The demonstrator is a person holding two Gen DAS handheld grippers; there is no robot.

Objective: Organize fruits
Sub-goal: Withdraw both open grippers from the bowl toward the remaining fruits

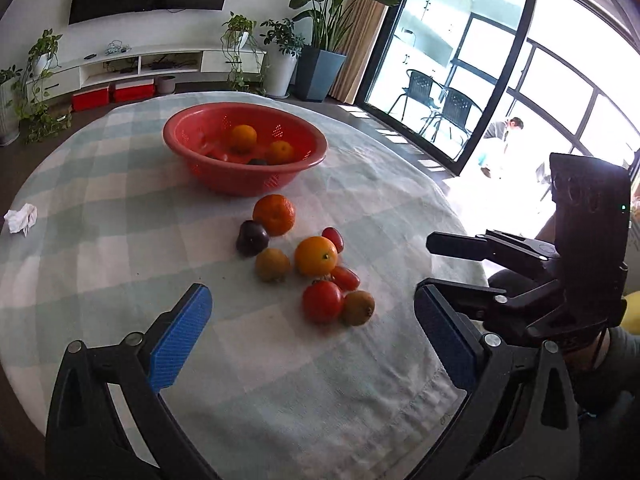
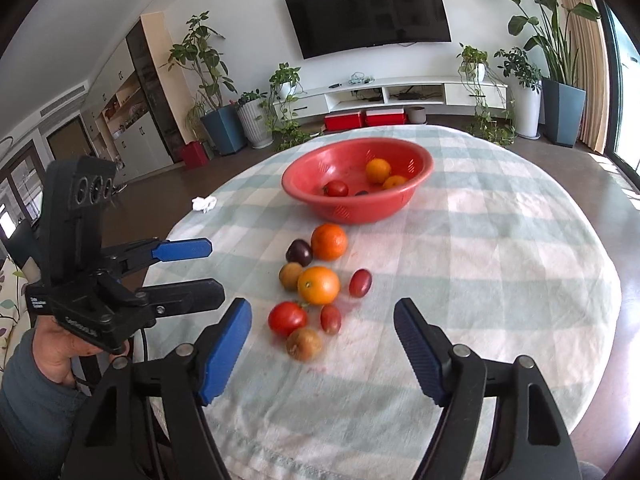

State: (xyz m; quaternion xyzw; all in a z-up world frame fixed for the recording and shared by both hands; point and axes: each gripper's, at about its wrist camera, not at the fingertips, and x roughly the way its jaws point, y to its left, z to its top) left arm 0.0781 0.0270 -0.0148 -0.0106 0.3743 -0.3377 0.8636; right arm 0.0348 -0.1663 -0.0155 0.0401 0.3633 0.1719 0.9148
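Note:
A red basket (image 1: pixel 192 140) (image 2: pixel 420 184) stands on the table's far side with two oranges (image 2: pixel 378 171), a tomato (image 2: pixel 335 189) and a dark fruit inside. In front of it lies a cluster of loose fruit: a tangerine (image 1: pixel 274 214) (image 2: pixel 329 241), a dark plum (image 1: pixel 251 237) (image 2: pixel 299 252), an orange (image 1: pixel 316 256) (image 2: pixel 318 285), a tomato (image 1: pixel 322 301) (image 2: pixel 287 318), brown kiwis (image 1: pixel 359 307) (image 2: pixel 304 344) and small red tomatoes (image 2: pixel 360 283). My left gripper (image 1: pixel 312 336) (image 2: pixel 200 268) is open and empty, near the cluster. My right gripper (image 2: pixel 322 344) (image 1: pixel 452 264) is open and empty, just before the kiwi.
The round table has a pale green checked cloth (image 1: pixel 100 248) (image 2: pixel 500 260). A crumpled white tissue (image 1: pixel 21 218) (image 2: pixel 204 203) lies at its left edge. Beyond are a TV wall, potted plants and glass doors.

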